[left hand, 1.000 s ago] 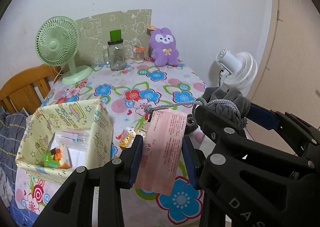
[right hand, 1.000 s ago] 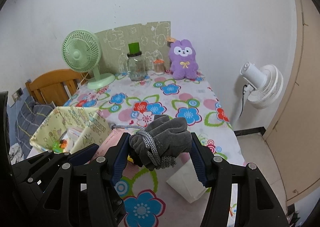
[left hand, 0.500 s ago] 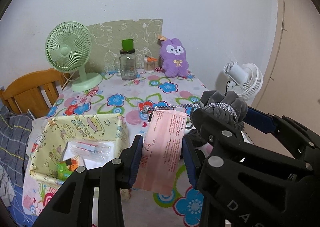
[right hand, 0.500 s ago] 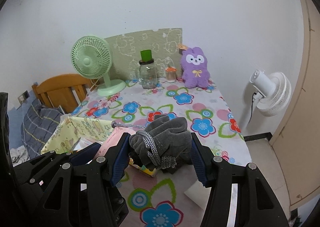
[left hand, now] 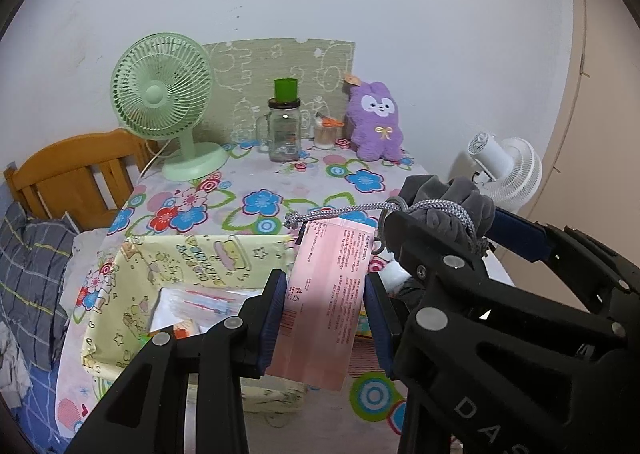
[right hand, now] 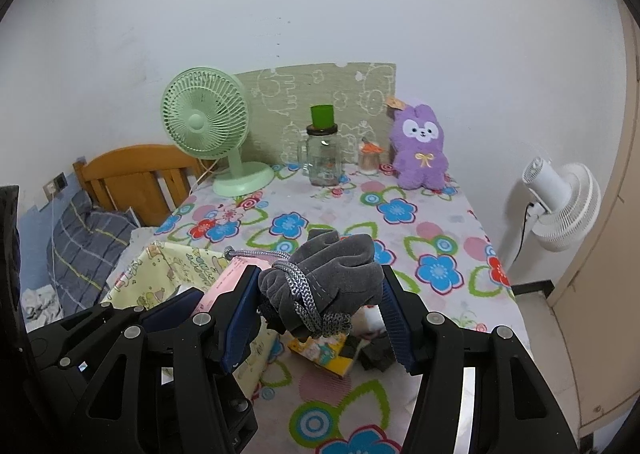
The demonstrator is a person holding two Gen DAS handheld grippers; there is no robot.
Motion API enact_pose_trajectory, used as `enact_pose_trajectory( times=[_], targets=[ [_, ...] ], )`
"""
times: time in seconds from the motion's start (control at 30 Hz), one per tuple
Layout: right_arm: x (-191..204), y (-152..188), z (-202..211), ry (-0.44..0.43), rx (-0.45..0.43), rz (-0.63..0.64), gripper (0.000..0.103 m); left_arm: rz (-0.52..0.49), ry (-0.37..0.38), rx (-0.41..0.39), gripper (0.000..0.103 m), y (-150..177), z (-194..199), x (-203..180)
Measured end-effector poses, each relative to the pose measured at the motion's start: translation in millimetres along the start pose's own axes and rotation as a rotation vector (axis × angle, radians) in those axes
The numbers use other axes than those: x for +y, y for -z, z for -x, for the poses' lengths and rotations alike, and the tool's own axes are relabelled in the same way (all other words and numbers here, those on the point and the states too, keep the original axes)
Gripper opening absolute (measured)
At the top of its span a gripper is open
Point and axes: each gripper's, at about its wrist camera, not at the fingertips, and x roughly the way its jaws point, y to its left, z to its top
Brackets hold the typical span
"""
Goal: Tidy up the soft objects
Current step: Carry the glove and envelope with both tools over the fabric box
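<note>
A: Left tongs [left hand: 325, 318] clamp the pink packet [left hand: 326, 296]; right tongs [right hand: 318, 306] clamp the grey pouch [right hand: 332, 278].

B: Both have pulled back since earlier; the yellow box [left hand: 192, 258] on the bench [left hand: 280, 189] now sits under the packet.

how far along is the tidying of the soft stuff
Done: a clear packet already lies in the yellow fabric box. In hand: the left gripper clamps a pink packet, and the right gripper clamps a grey drawstring pouch; neither is in the box. Left: small items on the tablecloth.
</note>
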Motion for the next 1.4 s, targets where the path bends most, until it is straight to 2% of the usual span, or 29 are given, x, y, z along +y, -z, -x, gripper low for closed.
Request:
enact_pose_trajectory(
  times=[0.9,1.17,1.4],
  targets=[
    [71,-2,-68,-0.121,0.07,0.087,0.061,0.059,-0.114,0.077,0.041,9,-38,89],
    [87,4,-85,-0.148,0.107,0.116,0.061,0.083,-0.159,0.113,0.042,18,-54,114],
    [100,9,-99,-0.164,0.137,0.14,0.061,0.123,-0.166,0.162,0.042,26,-66,132]
  ],
)
